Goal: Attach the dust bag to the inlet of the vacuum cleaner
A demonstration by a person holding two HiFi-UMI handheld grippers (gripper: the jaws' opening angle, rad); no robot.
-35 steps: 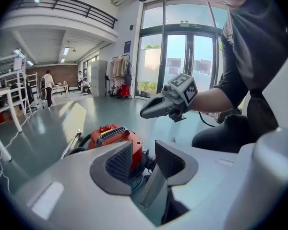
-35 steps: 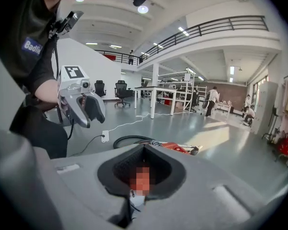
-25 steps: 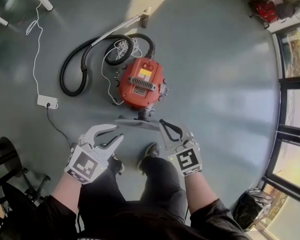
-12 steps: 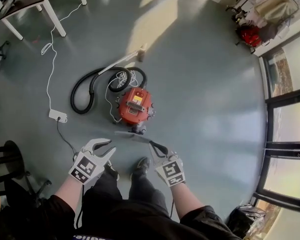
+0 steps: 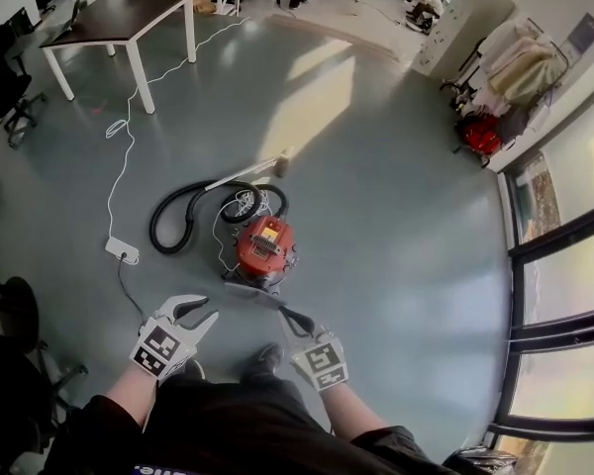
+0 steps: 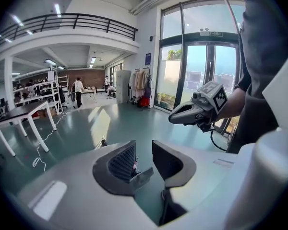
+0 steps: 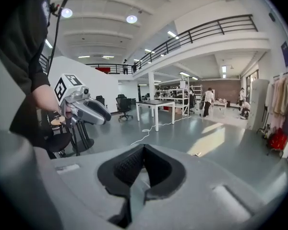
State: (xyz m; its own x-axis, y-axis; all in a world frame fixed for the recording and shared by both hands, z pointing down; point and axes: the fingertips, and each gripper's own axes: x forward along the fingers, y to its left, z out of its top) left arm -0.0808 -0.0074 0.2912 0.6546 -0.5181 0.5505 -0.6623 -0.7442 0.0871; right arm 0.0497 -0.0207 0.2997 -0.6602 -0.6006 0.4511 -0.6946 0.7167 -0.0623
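The red vacuum cleaner [image 5: 260,245] stands on the floor ahead of my feet. Between it and me hangs the flat grey dust bag [image 5: 249,292], with my right gripper [image 5: 285,313] shut on its right end. In the right gripper view the pads meet over a thin grey strip of the bag [image 7: 133,195]. My left gripper [image 5: 206,308] is to the left of the bag and apart from it. Its jaws are opening. In the left gripper view a grey corner of the bag [image 6: 140,176] shows low in the gap, and the pads do not press on it.
The black hose [image 5: 183,216] loops left of the vacuum, and its wand [image 5: 243,174] lies behind. A white cord runs from a power strip [image 5: 122,250] toward a dark table [image 5: 124,18]. A black stool [image 5: 10,305] stands at my left. Window frames line the right.
Both grippers have risen from floor level and the view has pulled back, so the vacuum looks smaller. The bag has gone up with the right gripper. The left jaws stand a little wider.
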